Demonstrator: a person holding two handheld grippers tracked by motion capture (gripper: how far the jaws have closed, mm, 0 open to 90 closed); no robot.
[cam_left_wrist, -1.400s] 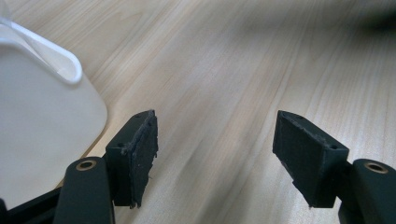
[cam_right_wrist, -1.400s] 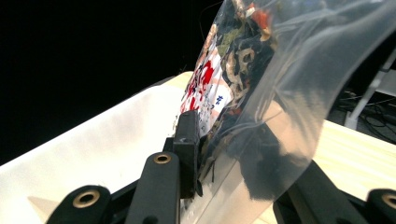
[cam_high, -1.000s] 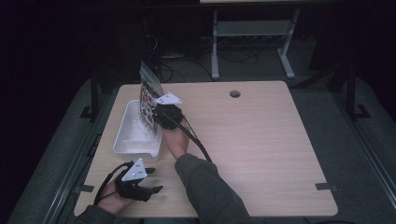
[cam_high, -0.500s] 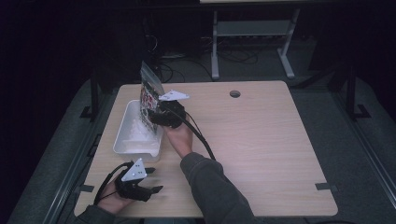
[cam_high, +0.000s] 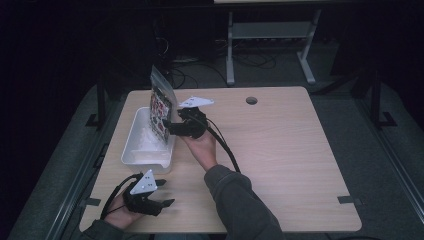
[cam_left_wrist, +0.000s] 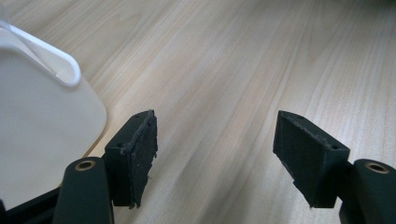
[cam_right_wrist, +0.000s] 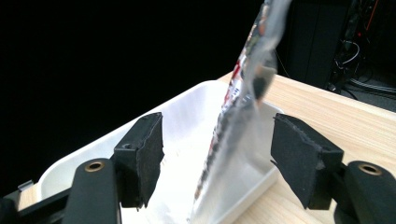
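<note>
1. High view: the right tongs (cam_high: 167, 128) sit at the right rim of the white tub (cam_high: 134, 150), at about ten o'clock on the desk (cam_high: 290, 150), level with the printed plastic bag (cam_high: 160, 107) that stands on edge in the tub. The left tongs (cam_high: 167, 192) rest at seven o'clock, spread.
2. Left gripper view: the left tongs (cam_left_wrist: 215, 154) stand wide apart over bare desk, nothing between them; the tub's corner (cam_left_wrist: 42, 116) lies at nine o'clock.
3. Right gripper view: the right tongs (cam_right_wrist: 217, 158) have just been opening; the bag (cam_right_wrist: 238, 130) stands between them, touching neither pad, its foot inside the tub (cam_right_wrist: 187, 116).
</note>
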